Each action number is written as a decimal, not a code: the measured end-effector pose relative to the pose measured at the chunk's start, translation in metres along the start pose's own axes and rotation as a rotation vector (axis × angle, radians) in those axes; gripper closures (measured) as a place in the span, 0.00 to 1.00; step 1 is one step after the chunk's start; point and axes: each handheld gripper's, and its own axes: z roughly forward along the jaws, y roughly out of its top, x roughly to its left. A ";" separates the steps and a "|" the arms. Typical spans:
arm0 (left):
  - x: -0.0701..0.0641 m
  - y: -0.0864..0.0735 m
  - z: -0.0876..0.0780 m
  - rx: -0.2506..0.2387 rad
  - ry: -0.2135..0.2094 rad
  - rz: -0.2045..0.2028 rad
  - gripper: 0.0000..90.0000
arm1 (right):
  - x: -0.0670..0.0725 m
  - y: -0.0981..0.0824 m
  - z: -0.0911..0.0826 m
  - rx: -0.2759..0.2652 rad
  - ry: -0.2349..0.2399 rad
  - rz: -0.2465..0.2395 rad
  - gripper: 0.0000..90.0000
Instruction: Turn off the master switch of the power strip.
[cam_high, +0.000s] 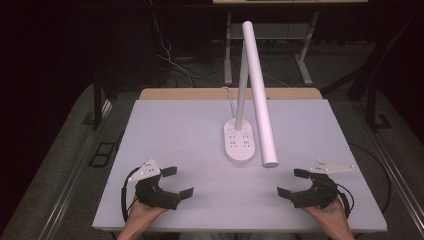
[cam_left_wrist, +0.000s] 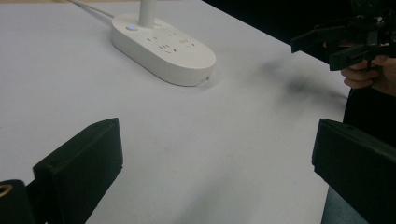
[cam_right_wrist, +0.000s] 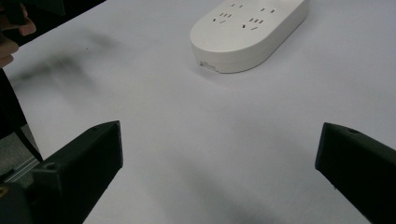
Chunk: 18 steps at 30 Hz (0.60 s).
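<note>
Lamp (cam_high: 239, 142) upright mid-bench (cam_high: 165, 130), base flat, white head slanting down beside it — left tool (cam_high: 178, 182) and right tool (cam_high: 291, 183) both spread wide, empty, near the front edge, well apart from the lamp

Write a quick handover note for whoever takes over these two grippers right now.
Left gripper: open, holding nothing, near the table's front left.
Right gripper: open, holding nothing, at the front right.
Desk lamp base with sockets stands mid-table between them; its white light bar slopes down toward the front, clear of both grippers.
Done: nothing visibly handled.
Left: probably reach in and work the lamp; neither gripper touches it.
</note>
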 end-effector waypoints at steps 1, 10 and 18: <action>0.000 0.001 0.000 0.004 -0.003 0.000 0.01 | 0.000 0.000 0.000 -0.001 -0.001 0.000 0.00; 0.000 0.011 0.001 0.028 -0.008 0.013 0.01 | -0.001 0.000 -0.001 -0.004 -0.006 0.004 0.00; 0.003 0.022 0.006 0.040 -0.007 0.031 0.01 | -0.001 0.000 -0.001 -0.004 -0.008 0.005 0.00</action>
